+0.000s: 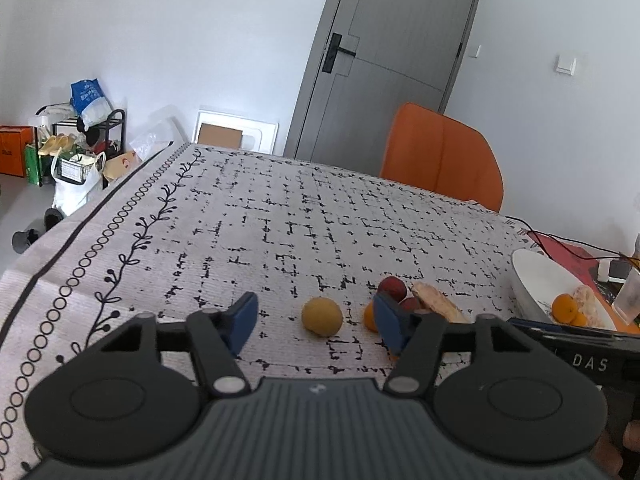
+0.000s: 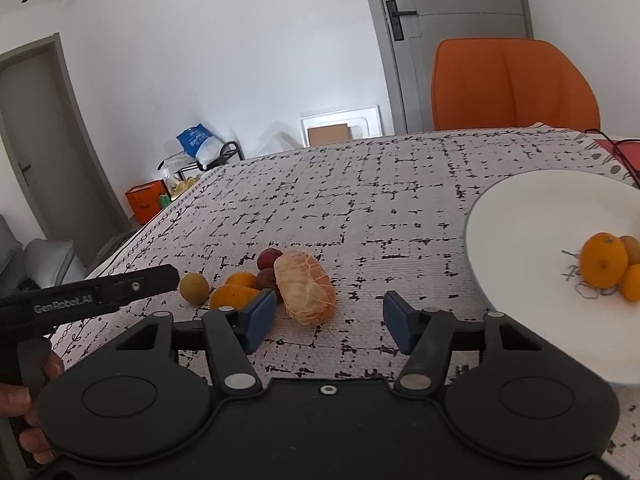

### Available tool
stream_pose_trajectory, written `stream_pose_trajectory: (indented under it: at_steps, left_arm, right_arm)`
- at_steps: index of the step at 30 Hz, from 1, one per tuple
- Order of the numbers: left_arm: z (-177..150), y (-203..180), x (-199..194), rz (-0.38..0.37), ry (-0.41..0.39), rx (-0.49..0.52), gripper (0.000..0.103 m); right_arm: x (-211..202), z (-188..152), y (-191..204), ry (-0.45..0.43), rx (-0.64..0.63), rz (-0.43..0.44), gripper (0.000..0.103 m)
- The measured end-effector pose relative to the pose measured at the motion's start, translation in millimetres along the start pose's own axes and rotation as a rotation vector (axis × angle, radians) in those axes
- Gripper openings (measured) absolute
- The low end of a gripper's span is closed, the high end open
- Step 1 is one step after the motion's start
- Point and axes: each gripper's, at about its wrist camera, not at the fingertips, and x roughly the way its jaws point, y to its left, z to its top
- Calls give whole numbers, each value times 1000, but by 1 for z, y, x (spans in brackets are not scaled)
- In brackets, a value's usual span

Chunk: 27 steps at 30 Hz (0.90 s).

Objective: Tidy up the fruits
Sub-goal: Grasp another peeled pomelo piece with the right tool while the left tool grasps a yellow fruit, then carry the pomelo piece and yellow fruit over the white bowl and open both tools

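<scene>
Both grippers hang above the counter (image 1: 280,216), which is covered in a cloth with a black broken-grid print.

The left gripper (image 1: 316,322) is released, its blue pads spread wide with nothing between them. Just past it a yellow fruit (image 1: 322,316) sits alone on the cloth. At that fruit's 3 o'clock lies a small heap: an orange (image 1: 370,317) partly hidden behind the right pad, two plums (image 1: 392,287) and a netted fruit (image 1: 438,304).

The right gripper (image 2: 330,316) is also released and holds nothing. In its view the netted fruit (image 2: 306,288) lies just beyond the left pad, at about 11 o'clock from the gap. The plums (image 2: 269,258) touch it on its far left side, two oranges (image 2: 234,294) lie at its 9 o'clock, and the yellow fruit (image 2: 194,288) is farther left, apart from the heap.

A white plate (image 2: 532,216) sits at the right gripper's 2 o'clock, well apart from the heap. On it are oranges (image 2: 604,266) pressed together with a brownish fruit (image 2: 632,248) behind them.

An orange chair (image 2: 516,84) stands at the counter's far edge.
</scene>
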Motion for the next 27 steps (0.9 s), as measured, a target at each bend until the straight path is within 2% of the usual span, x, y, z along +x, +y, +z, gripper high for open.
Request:
stream_pose_trajectory:
  at_steps: [8, 11, 13, 15, 17, 18, 27]
  left_arm:
    - [0, -1, 17, -9, 35, -3, 49]
    - [0, -1, 22, -13, 49, -1, 42]
    - [-1, -1, 26, -17, 62, -3, 36]
    - [-2, 1, 29, -23, 74, -13, 25]
    - [-2, 1, 27, -25, 67, -21, 25]
    - [-2, 1, 24, -31, 59, -17, 25]
    - [2, -9, 6, -46, 24, -1, 25]
  right_arm:
    - [17, 4, 1, 34, -2, 18, 55]
    - [22, 6, 1, 41, -3, 18, 55]
    - [24, 6, 1, 45, -6, 20, 55]
    - [26, 7, 2, 45, -9, 19, 55]
    - [28, 6, 3, 50, -16, 27, 44]
    - [28, 6, 4, 56, -21, 39, 33]
    - [9, 3, 1, 32, -26, 14, 30]
